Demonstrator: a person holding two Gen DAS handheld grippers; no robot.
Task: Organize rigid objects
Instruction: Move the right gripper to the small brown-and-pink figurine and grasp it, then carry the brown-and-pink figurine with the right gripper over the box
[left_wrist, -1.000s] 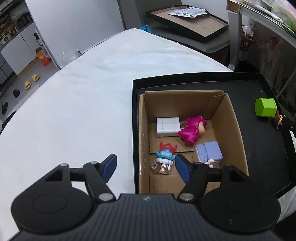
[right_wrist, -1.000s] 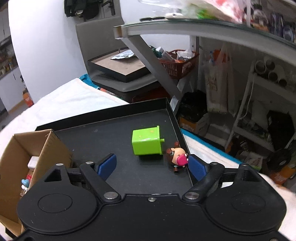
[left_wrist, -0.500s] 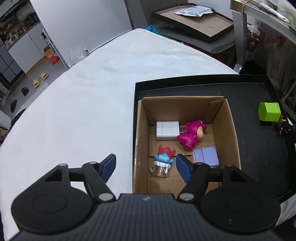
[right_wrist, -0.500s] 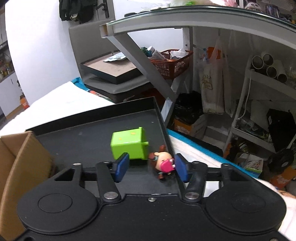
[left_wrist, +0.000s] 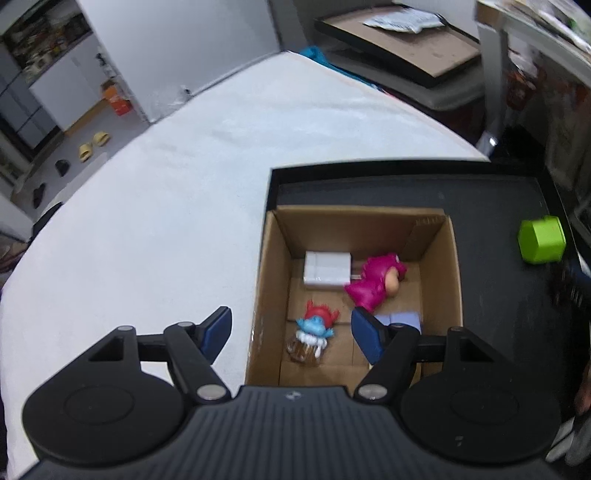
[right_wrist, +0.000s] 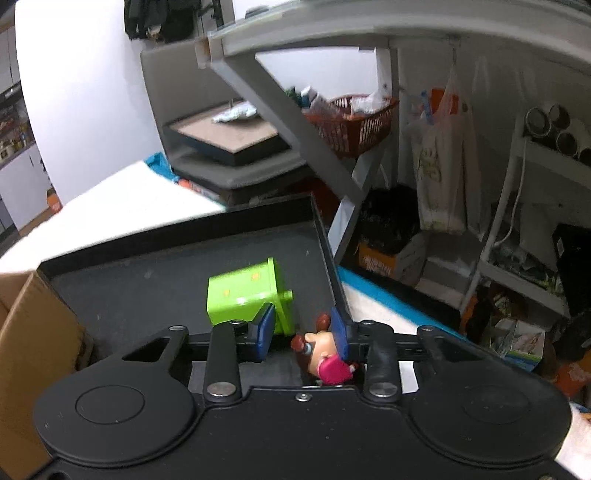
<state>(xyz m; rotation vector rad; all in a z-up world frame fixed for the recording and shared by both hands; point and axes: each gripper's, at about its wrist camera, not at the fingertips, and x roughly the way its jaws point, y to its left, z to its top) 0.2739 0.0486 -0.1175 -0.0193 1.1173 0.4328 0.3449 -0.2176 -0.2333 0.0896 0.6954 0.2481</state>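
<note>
Right claw (right_wrist: 303, 334): narrowed around doll (right_wrist: 325, 358), blue pads flanking its head; contact not certain.
Doll: lying tilted, head toward green cube (right_wrist: 247, 295), near tray (right_wrist: 147, 266) right rim.
Left claw (left_wrist: 291, 332): spread, empty, above cardboard box (left_wrist: 456, 280).
Box contents: blue figure (left_wrist: 316, 325), pink figure (left_wrist: 376, 280), white block (left_wrist: 327, 271).

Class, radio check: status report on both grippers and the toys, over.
Left gripper open, hovering over cardboard box. Right gripper closing around small doll figure on black tray, grip not confirmed. Green cube crowds the left finger.
</note>
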